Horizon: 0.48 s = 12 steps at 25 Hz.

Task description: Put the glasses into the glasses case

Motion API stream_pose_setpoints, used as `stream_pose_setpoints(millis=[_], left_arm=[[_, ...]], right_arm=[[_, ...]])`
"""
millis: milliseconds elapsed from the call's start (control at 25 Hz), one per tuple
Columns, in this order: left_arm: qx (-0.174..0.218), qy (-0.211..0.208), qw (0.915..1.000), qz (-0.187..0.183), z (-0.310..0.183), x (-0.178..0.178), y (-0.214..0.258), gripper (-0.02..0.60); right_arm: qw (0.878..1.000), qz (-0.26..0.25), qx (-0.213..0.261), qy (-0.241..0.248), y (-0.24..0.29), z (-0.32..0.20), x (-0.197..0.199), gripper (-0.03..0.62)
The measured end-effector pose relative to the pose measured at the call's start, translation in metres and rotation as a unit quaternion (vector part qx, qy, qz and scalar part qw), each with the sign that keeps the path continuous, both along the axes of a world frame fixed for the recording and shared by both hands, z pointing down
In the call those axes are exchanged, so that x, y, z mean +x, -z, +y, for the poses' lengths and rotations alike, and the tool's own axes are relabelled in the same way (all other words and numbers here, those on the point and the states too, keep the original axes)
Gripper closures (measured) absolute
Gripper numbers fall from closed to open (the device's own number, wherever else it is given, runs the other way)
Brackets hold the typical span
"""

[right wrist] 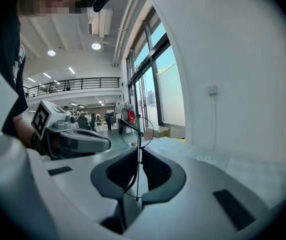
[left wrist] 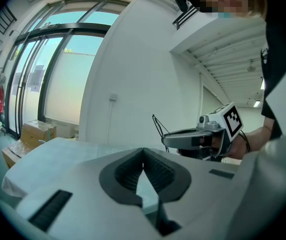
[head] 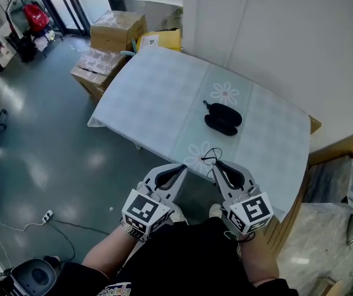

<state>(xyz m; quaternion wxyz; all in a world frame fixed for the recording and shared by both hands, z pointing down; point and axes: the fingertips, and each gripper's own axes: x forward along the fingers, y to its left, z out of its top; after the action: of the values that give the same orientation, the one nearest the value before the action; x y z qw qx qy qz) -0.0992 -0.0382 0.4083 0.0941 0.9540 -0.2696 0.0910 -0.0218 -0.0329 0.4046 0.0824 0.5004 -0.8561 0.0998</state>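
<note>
Pinching the thin wire glasses (head: 211,156) firmly by the frame, the right claw (head: 216,164) is hovering over the table's (head: 158,97) near edge. The left claw (head: 184,167) is hanging beside it, jaws together on nothing. Carrying the glasses level toward the farther black glasses case (head: 223,117), which looks open, seems wisest.

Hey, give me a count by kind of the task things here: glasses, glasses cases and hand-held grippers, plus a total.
Glasses: 1, clamped in the right hand-held gripper
Glasses case: 1, on the table
Hand-held grippers: 2, the right one and the left hand-held gripper, shut on nothing
Total: 4
</note>
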Motion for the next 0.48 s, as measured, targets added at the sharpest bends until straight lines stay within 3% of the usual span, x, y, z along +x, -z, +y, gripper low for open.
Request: stream_pose_setpoints(millis=[480], left_arm=[[0.002, 0.007, 1.0, 0.003, -0.011, 0.014, 0.001, 0.554]], right_arm=[[1.0, 0.01, 0.004, 0.008, 0.002, -0.018, 0.018, 0.545]])
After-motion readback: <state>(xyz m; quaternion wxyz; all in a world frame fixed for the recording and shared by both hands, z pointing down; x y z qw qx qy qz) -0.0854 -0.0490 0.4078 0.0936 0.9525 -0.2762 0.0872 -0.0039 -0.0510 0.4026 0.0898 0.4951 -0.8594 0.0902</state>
